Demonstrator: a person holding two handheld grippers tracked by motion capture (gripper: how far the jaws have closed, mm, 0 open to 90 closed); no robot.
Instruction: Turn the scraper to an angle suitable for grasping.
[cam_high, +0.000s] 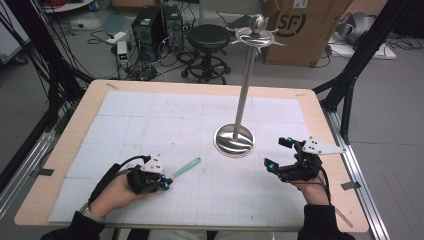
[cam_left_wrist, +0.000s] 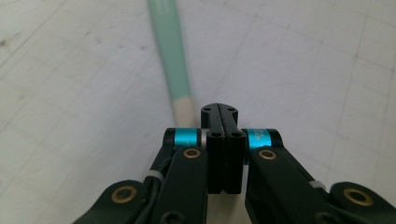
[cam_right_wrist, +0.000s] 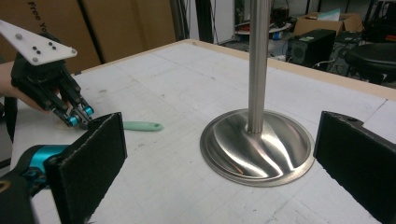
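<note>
- Mint-green handle (cam_high: 186, 167) with a cream end lies flat on the white gridded mat (cam_high: 150, 125), toward the near edge of the worktop (cam_high: 320, 107), left of its middle. What kind of tool it is cannot be told.
- Your left hand-held gripper (cam_high: 166, 184) sits near the near-left part of the worktop, low over the mat. In the left gripper view its jaws are pressed together, with nothing between them.
- Left gripper view: the handle's (cam_left_wrist: 172, 51) cream end lies just beside the closed tips of the left hand-held gripper (cam_left_wrist: 219, 112), on their left. Whether it touches them cannot be told.
- Right gripper view: the left hand-held gripper (cam_right_wrist: 79, 116) shows across the mat with its tips at the near end of the handle (cam_right_wrist: 140, 126).
- Your right hand-held gripper (cam_high: 277, 152) is near the near-right part of the worktop. Its jaws are spread wide and hold nothing.
- Right gripper view: the right hand-held gripper (cam_right_wrist: 219, 158) faces the steel stand (cam_right_wrist: 258, 140), whose round base shows between the two black pads, apart from both.
- Steel stand (cam_high: 235, 140): round polished base on the mat right of the worktop's centre, with an upright pole, curved arms and a ball at the top.
- Off the worktop, beyond the far edge: a black stool (cam_high: 208, 37), a computer tower (cam_high: 148, 27) and a cardboard box (cam_high: 305, 30) on the floor.
</note>
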